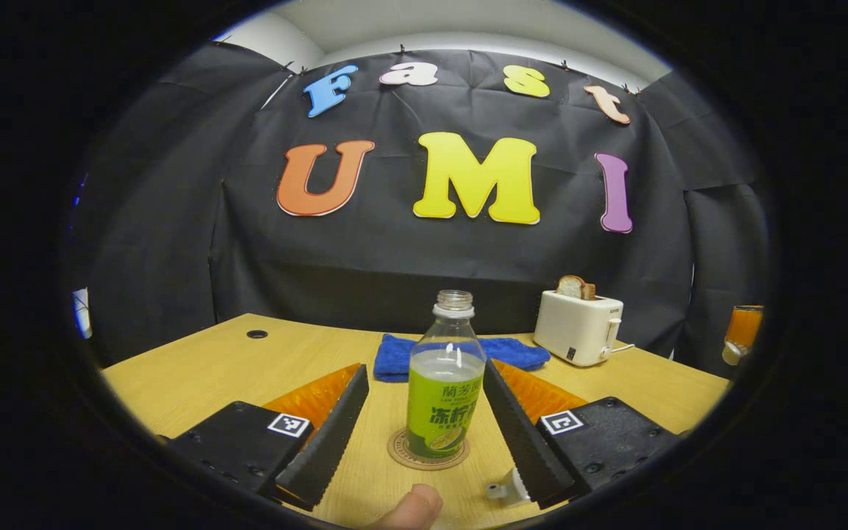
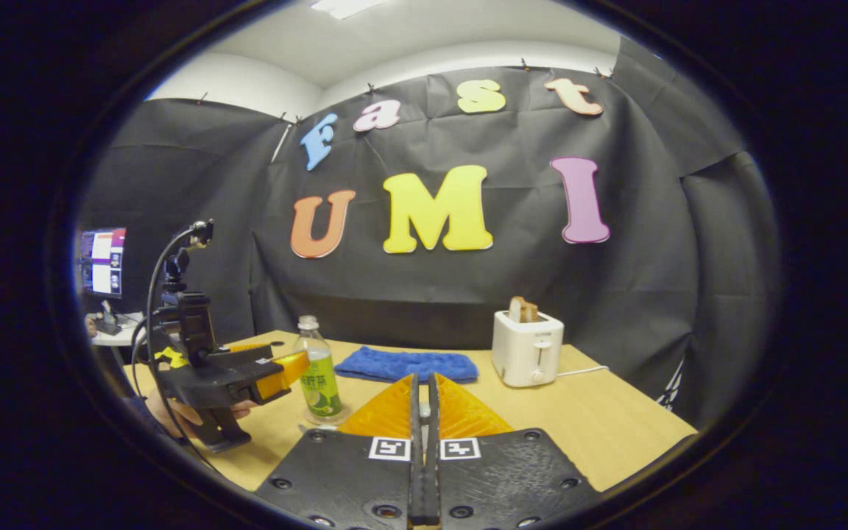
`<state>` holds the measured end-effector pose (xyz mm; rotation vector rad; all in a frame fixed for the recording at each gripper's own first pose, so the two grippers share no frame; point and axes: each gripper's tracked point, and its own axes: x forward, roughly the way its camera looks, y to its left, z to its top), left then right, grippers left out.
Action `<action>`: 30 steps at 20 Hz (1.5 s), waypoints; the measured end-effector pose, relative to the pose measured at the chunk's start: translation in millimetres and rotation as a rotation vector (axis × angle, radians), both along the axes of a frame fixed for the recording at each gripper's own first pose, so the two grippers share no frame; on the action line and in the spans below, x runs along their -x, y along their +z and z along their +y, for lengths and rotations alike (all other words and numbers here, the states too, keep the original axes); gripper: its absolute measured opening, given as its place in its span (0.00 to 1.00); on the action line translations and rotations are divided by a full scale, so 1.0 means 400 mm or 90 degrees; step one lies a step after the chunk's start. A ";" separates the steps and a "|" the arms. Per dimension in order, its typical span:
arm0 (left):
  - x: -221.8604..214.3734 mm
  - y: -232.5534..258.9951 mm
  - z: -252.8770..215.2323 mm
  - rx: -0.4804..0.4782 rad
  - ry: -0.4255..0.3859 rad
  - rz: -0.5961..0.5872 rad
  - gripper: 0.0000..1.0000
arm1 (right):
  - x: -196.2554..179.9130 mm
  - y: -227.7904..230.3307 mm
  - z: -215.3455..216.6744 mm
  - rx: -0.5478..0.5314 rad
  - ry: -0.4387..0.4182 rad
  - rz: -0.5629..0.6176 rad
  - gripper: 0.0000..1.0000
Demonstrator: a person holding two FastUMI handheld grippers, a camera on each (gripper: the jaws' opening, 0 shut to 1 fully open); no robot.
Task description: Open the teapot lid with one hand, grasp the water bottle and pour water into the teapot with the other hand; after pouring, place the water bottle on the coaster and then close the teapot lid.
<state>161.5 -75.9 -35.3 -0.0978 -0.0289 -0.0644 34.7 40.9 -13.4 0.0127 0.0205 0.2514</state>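
1. Left gripper view, lower centre: the water bottle stands upright and uncapped on the round coaster, on the wooden table.
2. The left gripper is spread wide, one finger on either side of the bottle and apart from it; nothing is grasped.
3. Bottom edge: a fingertip of the person; a small metal piece lies beside the coaster.
4. Behind the bottle lies a blue cloth; to the right stands a white toaster with toast.
5. Right gripper view, bottom centre: the right gripper is clenched with its fingers together, gripping nothing visible.
6. Lower left of that view: a hand holds the left gripper beside the bottle.
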 end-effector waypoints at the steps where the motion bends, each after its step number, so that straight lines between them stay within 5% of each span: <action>1: 0.018 -0.001 0.019 -0.009 0.008 0.002 0.98 | 0.001 -0.003 0.026 -0.013 0.019 -0.002 0.00; 5: 0.091 0.004 0.086 -0.026 0.030 0.010 0.98 | -0.001 -0.016 0.115 -0.056 0.094 0.000 0.00; 10: 0.187 0.025 0.144 -0.029 0.036 -0.009 0.97 | -0.018 -0.019 0.177 -0.073 0.123 -0.004 0.00; 30: 0.292 0.052 0.178 0.014 -0.015 -0.010 0.97 | -0.151 -0.278 0.290 -0.009 0.097 0.080 0.00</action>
